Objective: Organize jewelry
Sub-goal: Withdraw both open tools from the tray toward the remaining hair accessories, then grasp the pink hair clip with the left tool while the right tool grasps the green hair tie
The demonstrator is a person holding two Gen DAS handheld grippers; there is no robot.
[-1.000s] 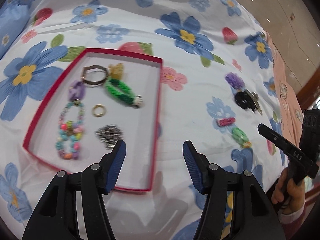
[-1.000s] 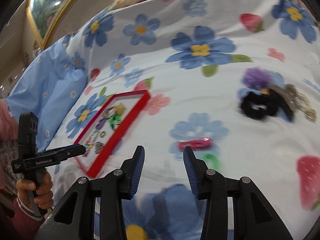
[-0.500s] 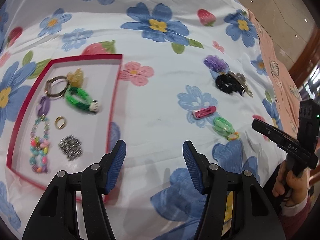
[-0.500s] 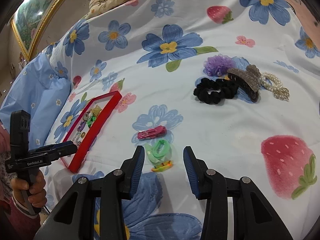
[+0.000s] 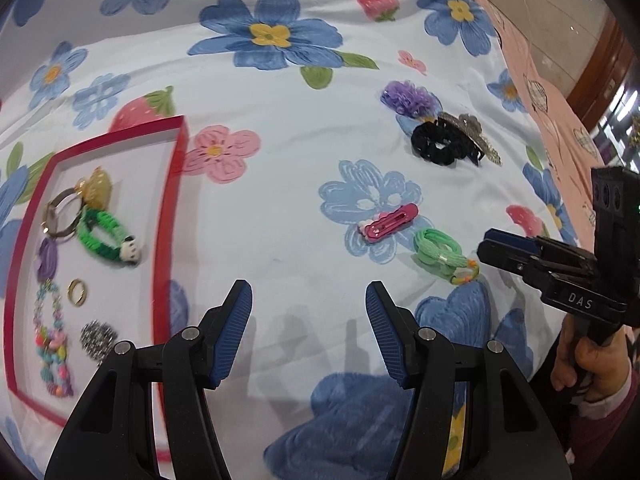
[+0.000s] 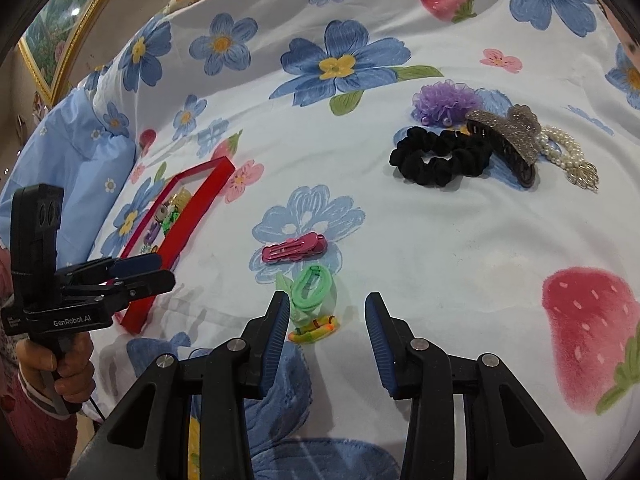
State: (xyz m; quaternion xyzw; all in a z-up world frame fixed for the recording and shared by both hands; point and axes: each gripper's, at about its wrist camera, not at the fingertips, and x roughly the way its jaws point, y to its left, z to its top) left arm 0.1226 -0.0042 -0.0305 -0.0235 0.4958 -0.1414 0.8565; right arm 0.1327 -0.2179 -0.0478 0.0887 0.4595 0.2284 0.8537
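A red-rimmed tray (image 5: 170, 216) lies at the left and holds several pieces: a green band (image 5: 102, 236), a gold ring (image 5: 76, 292), a bead bracelet (image 5: 50, 344). My left gripper (image 5: 308, 312) is open and empty over the sheet right of the tray. A pink hair clip (image 6: 294, 250), green hair ties (image 6: 312, 286) and a small yellow-orange band (image 6: 314, 330) lie just ahead of my right gripper (image 6: 326, 326), which is open and empty above them. The right gripper also shows at the right of the left wrist view (image 5: 520, 252).
A black scrunchie (image 6: 440, 156), purple scrunchie (image 6: 444, 100), glittery claw clip (image 6: 508, 132) and pearl piece (image 6: 568, 156) lie farther right. The floral bedsheet (image 6: 460, 240) covers the surface. A blue pillow (image 6: 60, 148) lies at the left.
My left gripper has swung right, away from over the tray. My right gripper has moved in over the green hair ties and opened wider.
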